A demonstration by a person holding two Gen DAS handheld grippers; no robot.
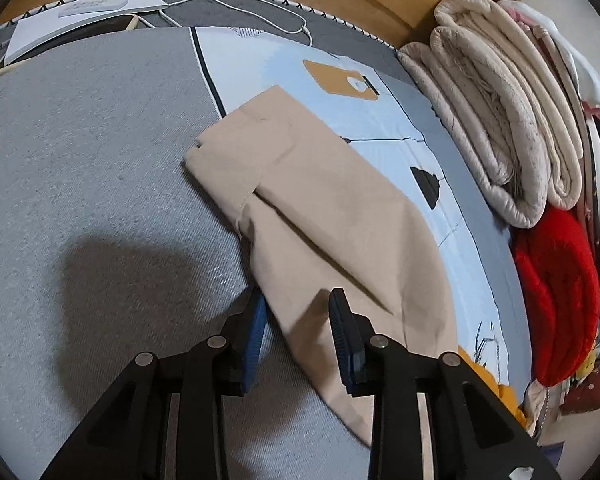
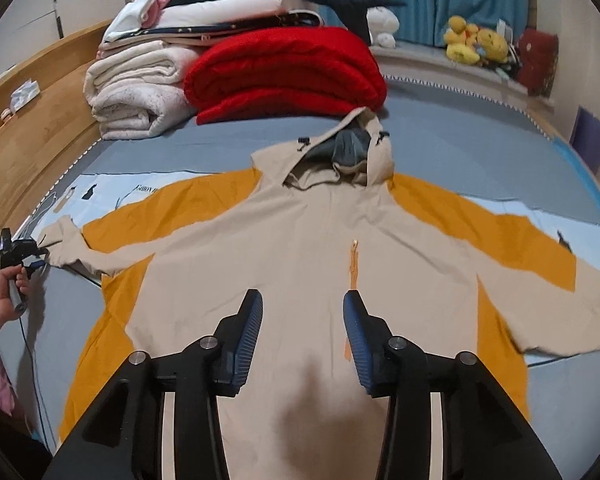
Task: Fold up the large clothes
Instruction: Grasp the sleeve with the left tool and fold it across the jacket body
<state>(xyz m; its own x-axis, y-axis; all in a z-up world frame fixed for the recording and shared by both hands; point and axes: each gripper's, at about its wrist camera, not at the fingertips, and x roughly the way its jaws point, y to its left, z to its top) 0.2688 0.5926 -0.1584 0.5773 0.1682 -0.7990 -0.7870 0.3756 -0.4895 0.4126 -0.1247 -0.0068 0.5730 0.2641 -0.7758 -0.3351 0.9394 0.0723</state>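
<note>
A beige and orange hooded jacket (image 2: 300, 240) lies front up on the bed with both sleeves spread out and its hood (image 2: 348, 148) at the far end. My right gripper (image 2: 304, 332) hovers open above the chest beside the orange zipper (image 2: 354, 268), with nothing between its fingers. In the left wrist view the beige sleeve (image 1: 320, 208) lies flat, running away from me. My left gripper (image 1: 298, 332) straddles it, and the pads stand apart without pressing on the cloth. The right wrist view shows a hand (image 2: 4, 300) holding that left gripper (image 2: 22, 254) at the sleeve's end.
Folded white quilts (image 1: 500, 120) and a red blanket (image 2: 288, 72) are stacked at the head of the bed. A wooden bed frame (image 2: 20, 140) runs along the left. A phone, white devices and a cable (image 1: 100, 12) lie on the grey sheet (image 1: 80, 160). Plush toys (image 2: 476, 40) sit beyond.
</note>
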